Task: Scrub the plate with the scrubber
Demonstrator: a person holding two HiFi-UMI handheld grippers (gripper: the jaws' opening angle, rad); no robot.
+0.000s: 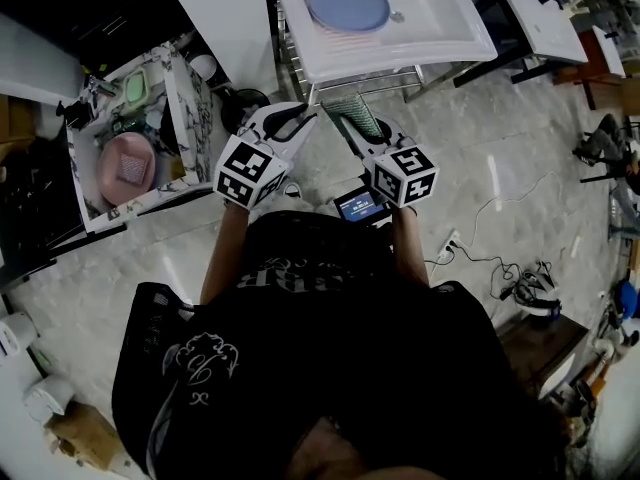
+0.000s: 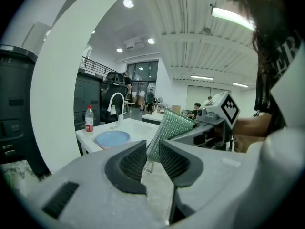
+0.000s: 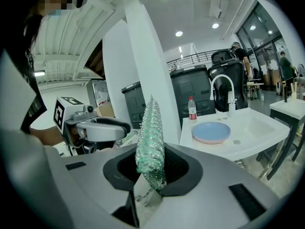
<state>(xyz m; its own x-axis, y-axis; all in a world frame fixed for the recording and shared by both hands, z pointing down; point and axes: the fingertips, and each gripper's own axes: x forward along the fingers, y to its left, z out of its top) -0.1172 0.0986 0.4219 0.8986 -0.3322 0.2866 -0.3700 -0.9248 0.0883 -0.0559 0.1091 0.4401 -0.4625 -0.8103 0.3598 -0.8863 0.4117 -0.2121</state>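
Note:
A round blue plate [image 1: 347, 3] lies in the white sink [image 1: 440, 18] at the top of the head view. It also shows in the left gripper view as the plate [image 2: 112, 138] and in the right gripper view as the plate [image 3: 211, 131]. My right gripper [image 3: 151, 163] is shut on a green mesh scrubber [image 3: 149, 137], which stands upright between the jaws. In the head view the right gripper [image 1: 358, 133] and the scrubber [image 1: 352, 113] hang just short of the sink. My left gripper [image 2: 152, 149] is open by a narrow gap and holds nothing. The left gripper [image 1: 300, 118] sits beside the right one, well short of the plate.
A marble-patterned basin [image 1: 190, 98] on the left holds a pink plate [image 1: 128, 166] and a green dish [image 1: 135, 88]. A water bottle [image 3: 192, 109] and a faucet [image 3: 221, 92] stand at the sink's back. The sink rests on metal legs [image 1: 385, 83]. Cables [image 1: 500, 258] lie on the floor to the right.

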